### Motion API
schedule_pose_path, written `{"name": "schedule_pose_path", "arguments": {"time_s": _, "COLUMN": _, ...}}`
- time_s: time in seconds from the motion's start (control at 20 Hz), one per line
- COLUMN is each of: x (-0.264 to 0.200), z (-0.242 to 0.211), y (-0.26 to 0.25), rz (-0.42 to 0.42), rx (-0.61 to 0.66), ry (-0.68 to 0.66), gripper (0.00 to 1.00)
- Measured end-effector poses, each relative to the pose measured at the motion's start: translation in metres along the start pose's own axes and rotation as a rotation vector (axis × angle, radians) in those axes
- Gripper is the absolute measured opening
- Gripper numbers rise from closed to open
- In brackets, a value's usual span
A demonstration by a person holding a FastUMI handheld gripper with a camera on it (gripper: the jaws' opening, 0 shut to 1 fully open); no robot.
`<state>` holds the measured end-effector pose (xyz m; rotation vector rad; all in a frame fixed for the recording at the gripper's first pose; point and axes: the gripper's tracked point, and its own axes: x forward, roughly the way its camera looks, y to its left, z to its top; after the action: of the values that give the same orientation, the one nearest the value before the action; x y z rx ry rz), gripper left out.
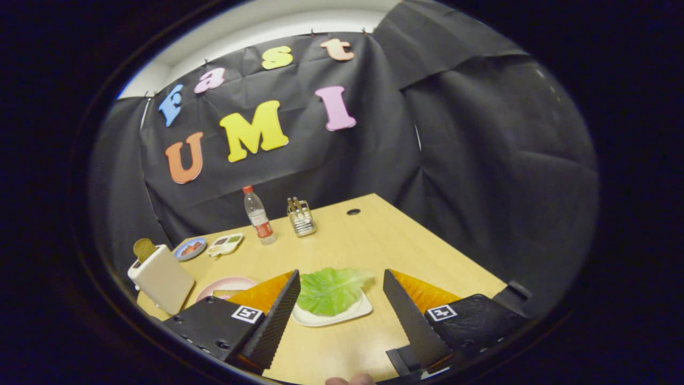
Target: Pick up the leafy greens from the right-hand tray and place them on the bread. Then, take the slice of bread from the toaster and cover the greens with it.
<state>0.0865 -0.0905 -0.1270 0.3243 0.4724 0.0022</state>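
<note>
1. Gripper (342,299): fingers spread wide, holding nothing.
2. Leafy greens (331,289): on white tray (320,319), between the fingertips, nearer the left one.
3. Pink plate (227,285), toaster (160,278): left.
4. Advice: centre over the leaf, descend, pinch its raised fold.

Gripper-mounted fisheye, looking forward, angled down over table (342,240), near

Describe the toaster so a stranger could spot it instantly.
On the wooden table, look beyond the gripper, whose fingers stand open around the lettuce leaf. Beside the pink plate stands the toaster: a white box with a brown bread slice sticking out on top.
</note>
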Motion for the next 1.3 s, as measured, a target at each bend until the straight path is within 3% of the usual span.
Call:
{"name": "schedule_pose_path", "arguments": {"time_s": 0.6, "x": 0.103, "z": -0.037, "y": -0.023, "rz": -0.023, "rx": 0.295, "ry": 0.226, "gripper": 0.96}}
{"name": "schedule_pose_path", "arguments": {"time_s": 1.0, "x": 0.141, "z": -0.038, "y": -0.030, "rz": -0.002, "rx": 0.533, "ry": 0.270, "gripper": 0.91}}
{"name": "schedule_pose_path", "arguments": {"time_s": 1.3, "x": 0.145, "z": -0.049, "y": -0.031, "rz": 0.011, "rx": 0.613, "ry": 0.306, "gripper": 0.51}}
